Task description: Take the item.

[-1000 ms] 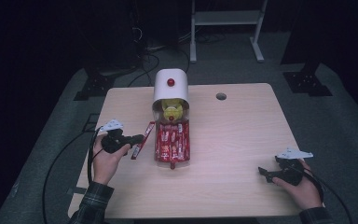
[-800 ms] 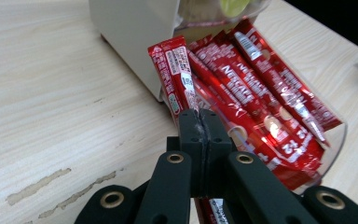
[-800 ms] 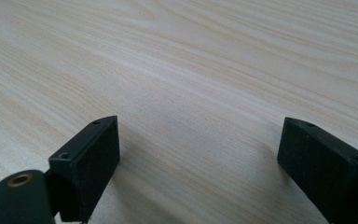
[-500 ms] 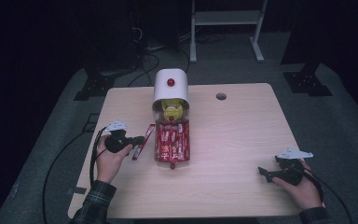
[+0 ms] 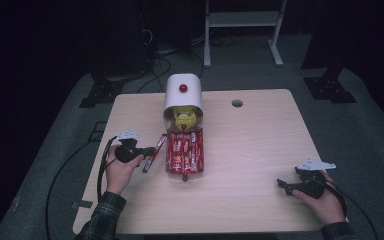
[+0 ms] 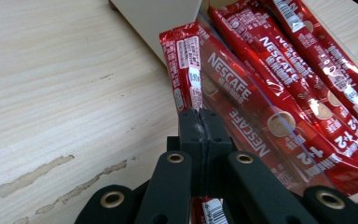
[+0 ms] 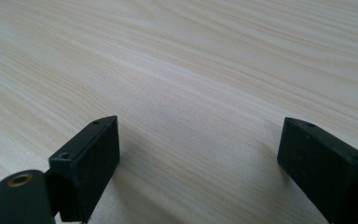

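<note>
Right now my left gripper (image 5: 147, 151) has its jaws pressed together on 1 red sachet (image 6: 185, 65), pinching it near its middle, so one end sticks out past the jaws. In the high view that sachet (image 5: 154, 154) lies slanted just left of the clear tray (image 5: 200, 162), close against its side. The tray holds several more sachets (image 5: 184, 152) lying lengthwise, and its far end sits under the white dispenser (image 5: 183, 92) with the red knob. My right gripper (image 5: 286, 186) rests low over bare counter (image 5: 260, 145) near the right front corner, well apart from the tray, its jaws spread wide with nothing between them.
</note>
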A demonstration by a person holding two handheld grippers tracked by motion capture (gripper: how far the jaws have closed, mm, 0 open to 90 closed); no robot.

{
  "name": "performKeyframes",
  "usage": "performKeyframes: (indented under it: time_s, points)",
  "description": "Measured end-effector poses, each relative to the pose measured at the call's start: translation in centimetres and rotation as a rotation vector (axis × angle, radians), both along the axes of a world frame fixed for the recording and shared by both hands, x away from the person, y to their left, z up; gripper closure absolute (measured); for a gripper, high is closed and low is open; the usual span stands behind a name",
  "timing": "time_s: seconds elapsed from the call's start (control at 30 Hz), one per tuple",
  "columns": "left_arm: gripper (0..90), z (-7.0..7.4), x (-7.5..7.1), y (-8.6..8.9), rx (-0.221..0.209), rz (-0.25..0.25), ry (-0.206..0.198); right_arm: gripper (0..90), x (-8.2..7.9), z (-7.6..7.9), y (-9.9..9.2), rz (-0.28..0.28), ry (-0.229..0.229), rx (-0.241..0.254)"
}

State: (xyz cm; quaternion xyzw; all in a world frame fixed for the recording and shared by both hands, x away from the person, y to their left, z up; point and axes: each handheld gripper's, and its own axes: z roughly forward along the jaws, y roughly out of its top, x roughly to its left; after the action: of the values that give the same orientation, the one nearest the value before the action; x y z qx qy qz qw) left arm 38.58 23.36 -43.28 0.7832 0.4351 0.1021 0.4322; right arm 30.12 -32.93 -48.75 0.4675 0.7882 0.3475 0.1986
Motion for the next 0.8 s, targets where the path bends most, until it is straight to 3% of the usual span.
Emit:
performKeyframes:
  time_s: [0.8]
  points:
    - [90.0, -2.2, 1.1, -0.7, 0.064, 0.021, 0.082, 11.7, 0.0, 0.0, 0.0, 0.0, 0.0, 0.0]
